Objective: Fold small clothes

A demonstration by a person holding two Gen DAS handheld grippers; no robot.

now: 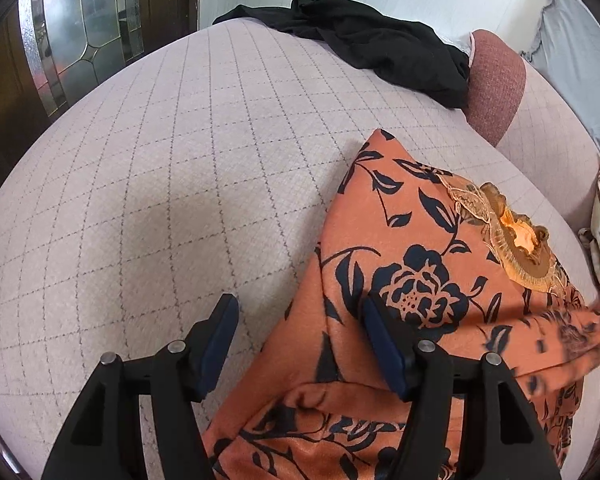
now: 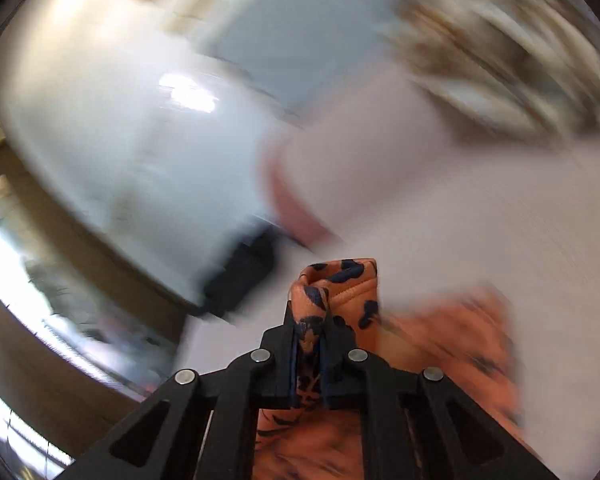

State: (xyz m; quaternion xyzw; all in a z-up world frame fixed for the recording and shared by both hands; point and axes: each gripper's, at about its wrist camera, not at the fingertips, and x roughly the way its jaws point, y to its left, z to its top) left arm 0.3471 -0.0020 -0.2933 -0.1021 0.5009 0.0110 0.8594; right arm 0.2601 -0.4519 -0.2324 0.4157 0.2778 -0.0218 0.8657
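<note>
Right hand-held gripper (image 2: 310, 332) clenched on an orange floral garment (image 1: 416, 280) hem; left hand-held gripper (image 1: 300, 344) released, straddling its left edge. We judge the small bite may slip mid-swing. Open checked cushion (image 1: 160, 200) from 9 to 12 o'clock; black garment (image 1: 364, 44) at 1 o'clock.
</note>
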